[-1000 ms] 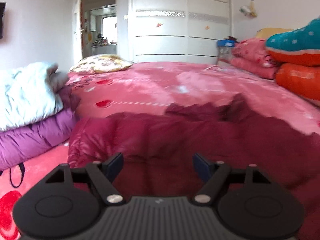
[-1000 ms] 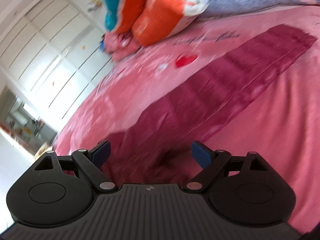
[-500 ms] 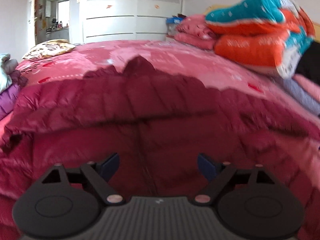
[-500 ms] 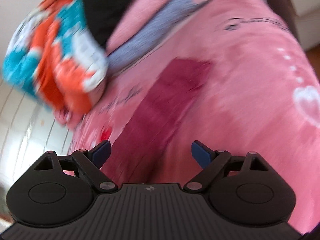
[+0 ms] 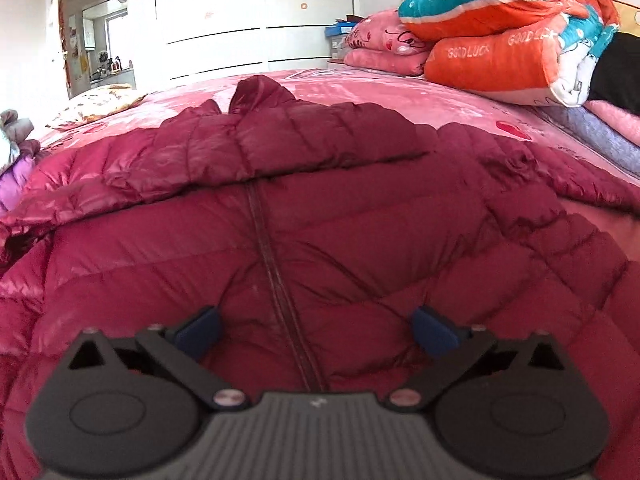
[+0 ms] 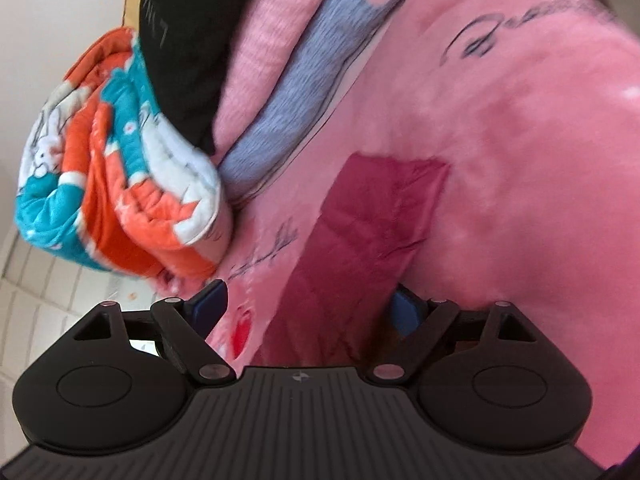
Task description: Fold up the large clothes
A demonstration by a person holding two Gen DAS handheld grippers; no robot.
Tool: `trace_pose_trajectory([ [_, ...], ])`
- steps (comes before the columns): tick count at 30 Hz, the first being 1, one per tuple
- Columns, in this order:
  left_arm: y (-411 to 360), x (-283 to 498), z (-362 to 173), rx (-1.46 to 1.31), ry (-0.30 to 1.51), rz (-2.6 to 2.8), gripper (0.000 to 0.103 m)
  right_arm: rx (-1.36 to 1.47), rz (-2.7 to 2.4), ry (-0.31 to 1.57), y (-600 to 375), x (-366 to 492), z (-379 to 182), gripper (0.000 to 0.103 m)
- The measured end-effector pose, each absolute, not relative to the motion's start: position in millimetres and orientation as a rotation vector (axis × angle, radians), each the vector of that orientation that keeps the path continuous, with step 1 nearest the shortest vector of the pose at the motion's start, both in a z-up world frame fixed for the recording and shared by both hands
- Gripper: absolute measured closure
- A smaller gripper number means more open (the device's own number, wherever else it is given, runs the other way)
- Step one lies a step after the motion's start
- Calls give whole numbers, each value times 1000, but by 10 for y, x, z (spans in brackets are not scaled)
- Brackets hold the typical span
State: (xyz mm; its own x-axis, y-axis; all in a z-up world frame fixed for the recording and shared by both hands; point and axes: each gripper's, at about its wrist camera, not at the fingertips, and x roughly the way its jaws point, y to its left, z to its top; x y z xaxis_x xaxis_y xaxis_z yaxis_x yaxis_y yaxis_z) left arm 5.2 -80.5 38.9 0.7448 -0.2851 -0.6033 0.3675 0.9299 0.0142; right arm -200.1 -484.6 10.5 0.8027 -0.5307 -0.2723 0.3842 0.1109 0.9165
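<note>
The left hand-held gripper [image 5: 316, 330] stood with its jaws spread wide, having just been opening further, and gripped nothing. Its blue pads [image 5: 198, 330] hung over the front of a dark red down jacket [image 5: 360, 216], one to each side of the jacket's zipper line [image 5: 276, 280], which ran up between them toward the collar. Whether the pads touched the fabric could not be told. The jacket lay spread flat on the bed [image 5: 420, 100], front up, its hood [image 5: 256, 92] pointing away toward the white wardrobe doors [image 5: 252, 16] and its sleeves reaching out to either side. Beyond it, on the right, a rolled orange and teal quilt [image 5: 500, 36] sat on pink pillows [image 5: 380, 48] at the far edge of the bed; on the left, a patterned cushion [image 5: 100, 100] lay near an open doorway [image 5: 96, 32].

The right hand-held gripper [image 6: 306, 308] was rolled sharply, so its view was tilted. Its jaws also stood wide apart and clamped on nothing. One sleeve of the jacket [image 6: 360, 248] lay on the pink bedcover [image 6: 520, 160] and ran out between the pads, its cuff end lying flat farther ahead; the right-hand pad [image 6: 404, 312] was just beside the sleeve's edge, and contact could not be made out. Past the sleeve lay the same orange and teal quilt [image 6: 112, 168], with a black garment [image 6: 188, 40] and folded pink and grey blankets [image 6: 288, 80] stacked beside it.
</note>
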Motion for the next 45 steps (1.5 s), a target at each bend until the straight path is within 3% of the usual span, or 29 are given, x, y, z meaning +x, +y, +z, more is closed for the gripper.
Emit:
trace_pose_trajectory([
  [4,-779,97,365,107,648,-374,1,1263,-627,-137,-4928,-1860,123,0],
  [5,-793,97,353,106,648,-375,1,1265,-593,-144,-4945,-1813,120,5],
  [6,-798,96,348,106,648,-376,1,1280,-567,-147,-4960,-1775,97,20],
  [7,-795,104,346,106,647,-377,1,1298,-558,-140,-4982,-1709,54,43],
  [9,-792,112,340,101,648,-380,1,1312,-584,-94,-4989,-1600,-28,65],
  [10,-787,115,338,98,648,-382,1,1309,-613,-79,-4976,-1570,-56,72],
  [13,-792,108,341,94,648,-382,1,1277,-651,-76,-4958,-1514,52,79],
  [25,-629,148,487,-19,681,-432,1,1007,-597,-35,-4443,-1057,903,82],
  [34,261,109,1010,-254,607,-361,2,710,-253,-8,-3214,-502,1840,82],
  [45,1321,132,1091,-357,436,-254,2,425,118,147,-1161,198,1859,82],
])
